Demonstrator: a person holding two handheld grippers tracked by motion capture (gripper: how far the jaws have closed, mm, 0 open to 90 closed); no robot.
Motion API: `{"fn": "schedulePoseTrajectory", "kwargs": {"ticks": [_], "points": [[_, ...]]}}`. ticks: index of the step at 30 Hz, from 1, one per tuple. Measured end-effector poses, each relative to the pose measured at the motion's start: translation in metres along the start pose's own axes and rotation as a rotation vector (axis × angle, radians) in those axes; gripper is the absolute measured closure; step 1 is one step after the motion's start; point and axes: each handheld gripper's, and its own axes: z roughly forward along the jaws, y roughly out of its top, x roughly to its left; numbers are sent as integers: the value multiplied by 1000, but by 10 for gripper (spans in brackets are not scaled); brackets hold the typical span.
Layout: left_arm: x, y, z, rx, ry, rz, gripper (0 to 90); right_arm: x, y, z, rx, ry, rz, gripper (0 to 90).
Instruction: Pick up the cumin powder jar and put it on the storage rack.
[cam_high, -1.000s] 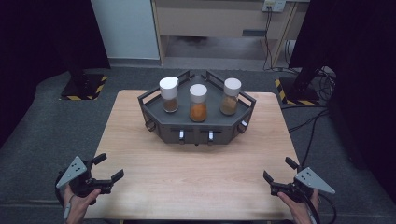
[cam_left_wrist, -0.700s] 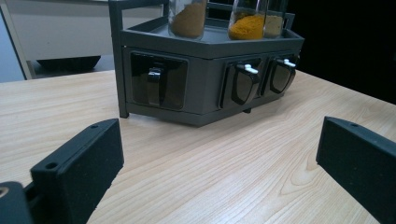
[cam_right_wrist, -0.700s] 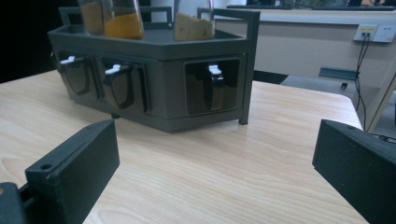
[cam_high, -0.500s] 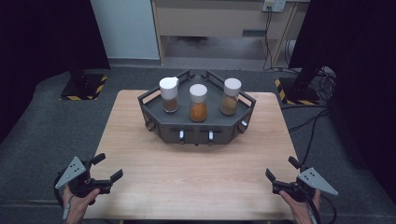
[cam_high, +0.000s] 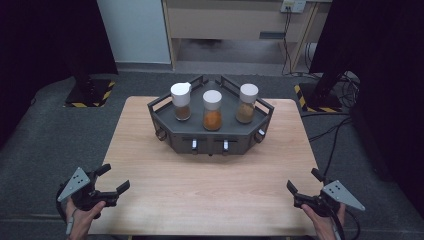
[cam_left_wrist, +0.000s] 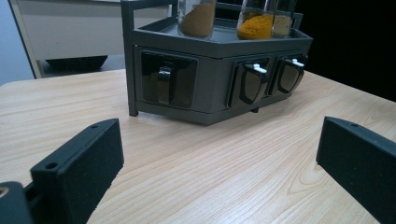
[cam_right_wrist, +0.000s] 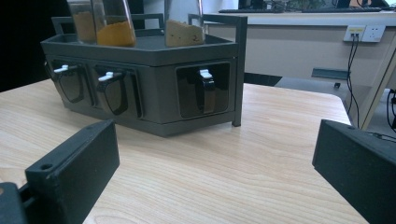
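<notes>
Left black two-jaw gripper (cam_high: 107, 182) at near left table corner, jaws apart, empty; dark grey hexagonal rack (cam_high: 210, 137) mid-table, well apart, three white-capped spice jars (cam_high: 212, 110) upright on top; right black two-jaw gripper (cam_high: 303, 192) at near right corner, jaws apart, empty; risk: fast reach clips rack rail, topples tall jars.

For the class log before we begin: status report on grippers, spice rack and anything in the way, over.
Left gripper open, right gripper open, both at near table edge. Spice rack untouched, three jars upright on top. Bare table between, nothing in the way.
</notes>
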Motion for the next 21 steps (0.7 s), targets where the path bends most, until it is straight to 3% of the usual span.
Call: {"fn": "schedulePoseTrajectory", "kwargs": {"ticks": [10, 21], "points": [[4, 1, 1, -2, -11, 10, 0, -1, 1, 2, 6, 15, -11, 11], [4, 2, 3, -4, -34, 21, 0, -6, 1, 5, 4, 68, -9, 14]]}}
